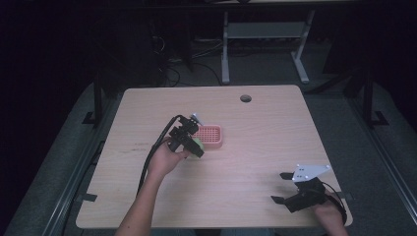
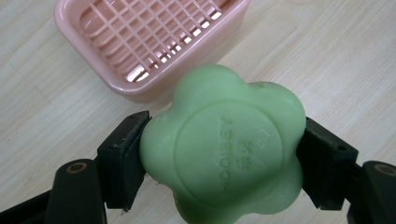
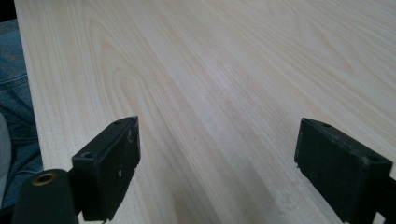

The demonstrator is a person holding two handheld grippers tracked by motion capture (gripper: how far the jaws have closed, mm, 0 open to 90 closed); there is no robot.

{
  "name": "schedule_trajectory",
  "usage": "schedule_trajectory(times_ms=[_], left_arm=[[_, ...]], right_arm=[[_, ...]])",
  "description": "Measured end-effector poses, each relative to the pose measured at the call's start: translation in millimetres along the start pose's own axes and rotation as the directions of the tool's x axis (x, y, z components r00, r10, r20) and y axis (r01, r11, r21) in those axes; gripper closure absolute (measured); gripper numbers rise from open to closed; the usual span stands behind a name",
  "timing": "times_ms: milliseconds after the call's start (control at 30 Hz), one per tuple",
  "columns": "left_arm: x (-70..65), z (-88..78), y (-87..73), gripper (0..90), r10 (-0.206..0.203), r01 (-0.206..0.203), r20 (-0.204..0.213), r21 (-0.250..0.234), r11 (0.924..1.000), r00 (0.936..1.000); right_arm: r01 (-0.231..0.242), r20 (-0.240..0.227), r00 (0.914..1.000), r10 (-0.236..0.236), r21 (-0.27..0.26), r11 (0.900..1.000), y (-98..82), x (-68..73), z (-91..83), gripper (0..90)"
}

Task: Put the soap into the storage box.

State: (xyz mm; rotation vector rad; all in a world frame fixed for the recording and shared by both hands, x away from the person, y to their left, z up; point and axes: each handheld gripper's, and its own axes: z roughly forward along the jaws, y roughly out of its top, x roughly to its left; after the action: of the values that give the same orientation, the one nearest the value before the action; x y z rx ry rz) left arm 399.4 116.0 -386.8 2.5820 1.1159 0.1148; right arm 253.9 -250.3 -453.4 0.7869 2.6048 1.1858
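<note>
Your left gripper (image 2: 219,154) clamps the green flower-shaped soap (image 2: 224,149); right gripper (image 3: 217,163) gapes wide. Slick soap could squirt out short of the pink soap dish (image 2: 140,42), upper left.

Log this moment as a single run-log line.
left claw: shut on green soap | soap: beside pink soap dish, not in it | right claw: open, empty, over table

Both claws, left claw (image 2: 223,161) and right claw (image 3: 217,172), have black blocky jaws with brass-ringed holes and black cables.
</note>
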Motion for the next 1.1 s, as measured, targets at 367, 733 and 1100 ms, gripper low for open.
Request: schedule_trajectory(times_ms=[367,733,1100], left_arm=[[3.5,0.2,11.9,26.7,-0.001,0.001,-0.009,0.007,1.0,1.0],[9.4,2.3,25.8,26.6,-0.01,0.01,-0.011,0.015,0.9998,0.9999],[10.6,3.8,49.3,26.6,-0.016,0.017,-0.019,0.019,0.9997,0.9997]], right_arm=[[0.006,0.001,1.0,-0.006,-0.003,1.0,0.4,0.6,0.5,13.7],[0.007,-0.001,1.0,-0.007,-0.005,1.0,0.9,0.8,0.5,13.8],[0.007,-0.003,1.0,-0.007,-0.008,1.0,0.8,0.9,0.3,13.8]])
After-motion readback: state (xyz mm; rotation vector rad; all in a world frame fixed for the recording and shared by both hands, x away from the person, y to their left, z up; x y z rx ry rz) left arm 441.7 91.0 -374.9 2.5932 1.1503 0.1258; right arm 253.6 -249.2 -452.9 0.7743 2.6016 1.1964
